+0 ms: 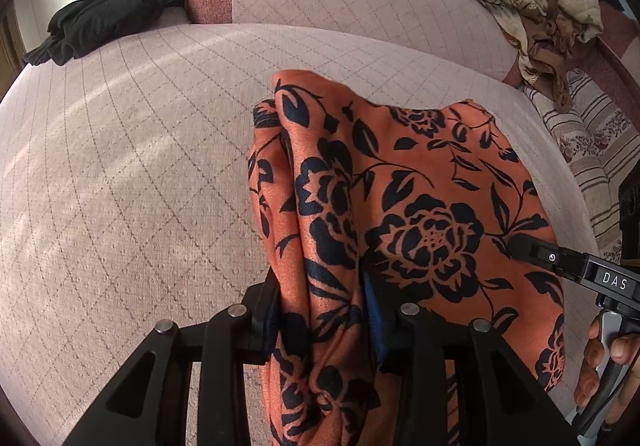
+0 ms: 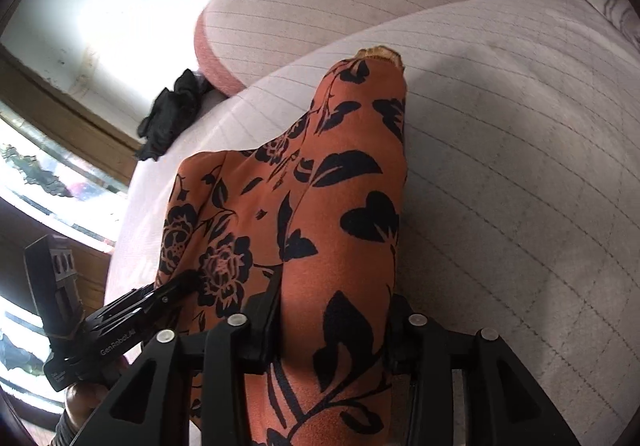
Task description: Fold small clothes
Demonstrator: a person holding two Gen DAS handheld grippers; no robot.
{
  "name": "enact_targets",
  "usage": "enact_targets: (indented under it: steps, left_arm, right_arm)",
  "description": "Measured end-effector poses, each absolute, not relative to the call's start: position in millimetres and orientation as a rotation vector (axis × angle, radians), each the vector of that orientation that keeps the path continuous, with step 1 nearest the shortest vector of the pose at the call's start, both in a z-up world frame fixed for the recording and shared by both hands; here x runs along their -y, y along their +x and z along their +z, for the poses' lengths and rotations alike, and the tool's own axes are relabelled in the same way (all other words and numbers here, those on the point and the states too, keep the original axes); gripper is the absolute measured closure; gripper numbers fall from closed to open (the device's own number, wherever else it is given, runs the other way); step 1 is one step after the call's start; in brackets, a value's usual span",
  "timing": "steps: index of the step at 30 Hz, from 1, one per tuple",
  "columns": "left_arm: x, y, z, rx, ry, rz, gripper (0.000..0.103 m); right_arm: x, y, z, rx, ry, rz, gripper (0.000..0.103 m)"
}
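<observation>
Bunched between the black fingers of the left gripper (image 1: 320,322) is an orange satin cloth with a black rose print (image 1: 404,182), its folds filling the gap; whether the pads press it I cannot tell. Likewise the right gripper (image 2: 332,330) has the same cloth (image 2: 344,182) filling its jaws, grip unclear. From both it drapes onto the pink quilted sofa seat (image 1: 132,166), near the front edge. A black garment (image 1: 108,14) lies at the seat's far left corner, a beige patterned cloth (image 1: 536,2) on the backrest
</observation>
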State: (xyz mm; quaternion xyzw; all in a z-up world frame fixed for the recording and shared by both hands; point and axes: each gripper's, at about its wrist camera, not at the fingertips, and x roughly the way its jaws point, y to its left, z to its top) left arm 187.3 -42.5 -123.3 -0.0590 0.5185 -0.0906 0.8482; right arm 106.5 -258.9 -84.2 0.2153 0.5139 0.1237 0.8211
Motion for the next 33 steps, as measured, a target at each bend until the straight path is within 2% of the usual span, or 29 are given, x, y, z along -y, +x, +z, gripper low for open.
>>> enact_targets:
  steps: [1, 3, 8, 11, 13, 15, 17, 22, 25, 29, 33]
  left_arm:
    - [37, 186, -121, -1.082, -0.143, -0.186, 0.052]
    - [27, 182, -113, -1.077, -0.169, -0.186, 0.052]
    - [14, 151, -76, -0.966, -0.138, -0.207, 0.054]
    - [23, 141, -78, -0.961, -0.095, -0.245, 0.054]
    - [30, 146, -102, -1.028, -0.044, -0.197, 0.054]
    - [22, 151, -123, -1.094, -0.087, -0.168, 0.050]
    - [16, 148, -114, -1.076, -0.115, -0.144, 0.048]
    - [22, 159, -76, -0.967, -0.098, -0.192, 0.048]
    - [24, 195, -86, -1.000, -0.077, -0.145, 0.048]
    - [25, 229, -118, -1.080, -0.022, -0.035, 0.047]
    - [20, 213, -104, -1.028, -0.033, -0.030, 0.047]
  right_arm:
    - [264, 106, -92, -1.120, 0.468, 0.234, 0.042]
    - [275, 103, -94, -1.118, 0.493, 0.195, 0.030]
    - [286, 95, -48, -0.980, 0.446, 0.144, 0.030]
    - [274, 96, -26, -0.918, 0.515, 0.302, 0.029]
    - [262, 103, -34, -0.948, 0.584, 0.418, 0.026]
    - [259, 113, -65, -1.043, 0.618, 0.390, 0.026]
    - [269, 114, -88, -1.077, 0.696, 0.337, 0.029]
    - [256, 117, -53, -0.988, 0.638, 0.394, 0.027]
    - [264, 139, -57, -0.973, 0.697, 0.385, 0.026]
    - [275, 169, -90, -1.028, 0.776, 0.340, 0.026]
    - [266, 157, -64, -0.979, 0.746, 0.382, 0.026]
